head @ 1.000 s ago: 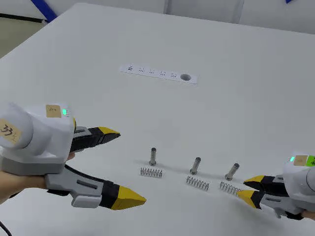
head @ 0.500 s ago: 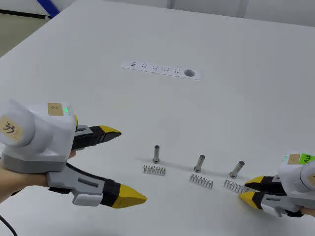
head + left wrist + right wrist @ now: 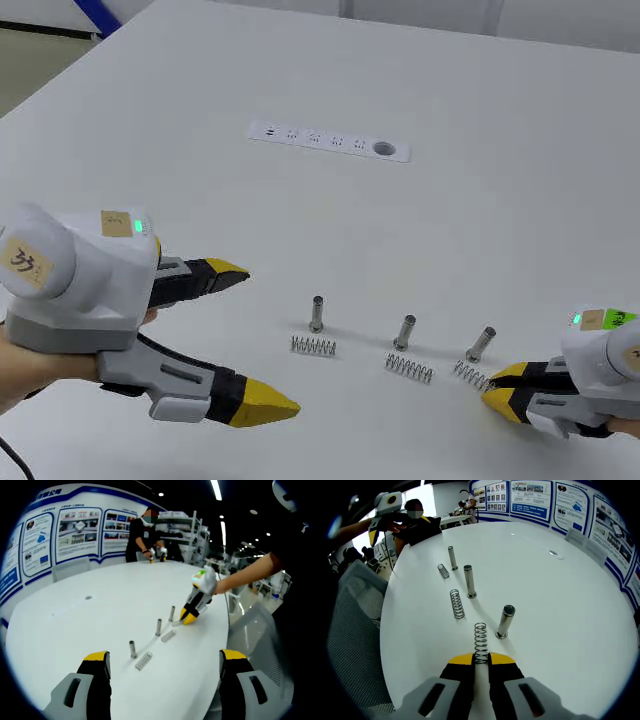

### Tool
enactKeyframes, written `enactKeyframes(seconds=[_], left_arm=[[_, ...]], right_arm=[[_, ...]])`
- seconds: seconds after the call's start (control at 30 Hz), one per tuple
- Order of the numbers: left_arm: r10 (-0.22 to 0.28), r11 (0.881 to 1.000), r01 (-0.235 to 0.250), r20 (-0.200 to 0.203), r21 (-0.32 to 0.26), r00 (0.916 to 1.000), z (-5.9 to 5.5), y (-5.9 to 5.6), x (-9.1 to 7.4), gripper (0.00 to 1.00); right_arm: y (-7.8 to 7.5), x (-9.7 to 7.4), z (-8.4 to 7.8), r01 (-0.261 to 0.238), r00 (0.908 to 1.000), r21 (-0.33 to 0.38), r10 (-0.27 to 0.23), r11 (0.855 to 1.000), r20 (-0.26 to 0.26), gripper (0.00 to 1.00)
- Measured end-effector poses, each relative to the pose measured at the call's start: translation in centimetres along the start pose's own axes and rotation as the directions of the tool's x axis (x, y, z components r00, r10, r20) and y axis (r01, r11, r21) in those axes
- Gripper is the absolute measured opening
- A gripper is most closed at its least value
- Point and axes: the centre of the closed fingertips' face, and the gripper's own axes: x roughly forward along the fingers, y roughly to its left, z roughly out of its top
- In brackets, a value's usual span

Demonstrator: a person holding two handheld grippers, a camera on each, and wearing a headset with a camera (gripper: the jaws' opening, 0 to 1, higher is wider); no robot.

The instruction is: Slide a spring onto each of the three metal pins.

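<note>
Three short metal pins stand upright in a row on the white table: left pin (image 3: 317,311), middle pin (image 3: 405,331), right pin (image 3: 481,343). A spring lies in front of each: left spring (image 3: 313,346), middle spring (image 3: 409,369), right spring (image 3: 468,375). My right gripper (image 3: 493,386) lies low on the table at the right spring's near end. In the right gripper view its jaws are drawn together on that spring (image 3: 480,640), just left of the nearest pin (image 3: 505,621). My left gripper (image 3: 255,340) hovers left of the row, wide open and holding nothing.
A white power strip (image 3: 328,141) lies flat farther back on the table. The table's curved near edge and a mesh chair (image 3: 350,645) lie beside the pins in the right gripper view. People (image 3: 145,535) work at the table's far end.
My right gripper has slid in to the right spring's end and its jaws have narrowed onto it. The left gripper has stayed where it was; the head camera shifted slightly.
</note>
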Motion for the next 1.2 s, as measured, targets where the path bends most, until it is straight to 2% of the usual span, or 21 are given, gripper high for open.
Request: enactKeyframes(seconds=[0.2, 0.37, 0.47, 0.57, 0.67, 0.77, 0.9, 1.0, 1.1, 1.2], left_arm=[[0.003, 1.0, -0.003, -0.015, 0.018, 0.9999, 0.0, 0.0, -0.2, 0.92], [0.015, 1.0, -0.015, -0.025, 0.02, 0.9996, -0.3, 0.1, -0.2, 0.92], [0.035, 0.999, -0.034, -0.028, 0.036, 0.999, -0.2, 0.3, -0.1, 0.91], [0.043, 0.998, -0.042, -0.012, 0.044, 0.999, 0.4, 0.2, 0.1, 0.91], [0.073, 0.995, -0.074, 0.01, 0.067, 0.9973, 1.1, 0.7, 0.5, 0.93], [0.06, 0.996, -0.061, 0.018, 0.072, 0.9981, 2.0, 0.7, 1.0, 0.87], [0.016, 0.994, -0.021, 0.049, 0.107, 0.9987, 3.8, -0.3, 1.9, 0.82], [-0.012, 0.994, 0.005, 0.06, 0.111, 0.9981, 4.5, -1.2, 2.6, 0.81], [-0.033, 0.99, 0.025, 0.061, 0.139, 0.9976, 4.8, -1.9, 3.2, 0.74], [-0.078, 0.991, 0.067, 0.084, 0.118, 0.9935, 5.4, -3.0, 3.8, 0.71]], right_arm=[[0.3, 0.0, 0.3, 0.007, 0.9998, -0.021, -0.007, 1.0, -0.02, 0.1], [0.6, -1.1, 1.9, 0.016, 0.9997, -0.044, -0.015, 0.999, 0.018, 0.1], [0.7, -2.0, 2.8, 0.022, 0.9995, -0.091, -0.02, 0.996, 0.025, 0.1], [0.8, -3.6, 4.1, 0.026, 0.999, -0.144, -0.021, 0.989, 0.041, 0.1], [1.2, -4.9, 5.4, 0.032, 0.9981, -0.188, -0.021, 0.982, 0.058, 0.1], [1.9, -5.8, 6.5, 0.035, 0.9977, -0.235, -0.02, 0.971, 0.065, 0.1], [3.4, -6.6, 8.1, 0.024, 0.9962, -0.275, 0.0, 0.961, 0.088, 0.11], [4.2, -7.1, 8.8, 0.023, 0.9968, -0.331, 0.004, 0.943, 0.08, 0.11], [5.2, -7.8, 9.5, 0.011, 0.9958, -0.335, 0.02, 0.942, 0.09, 0.11], [6.1, -8.4, 10.2, 0.001, 0.9952, -0.356, 0.034, 0.935, 0.091, 0.11]])
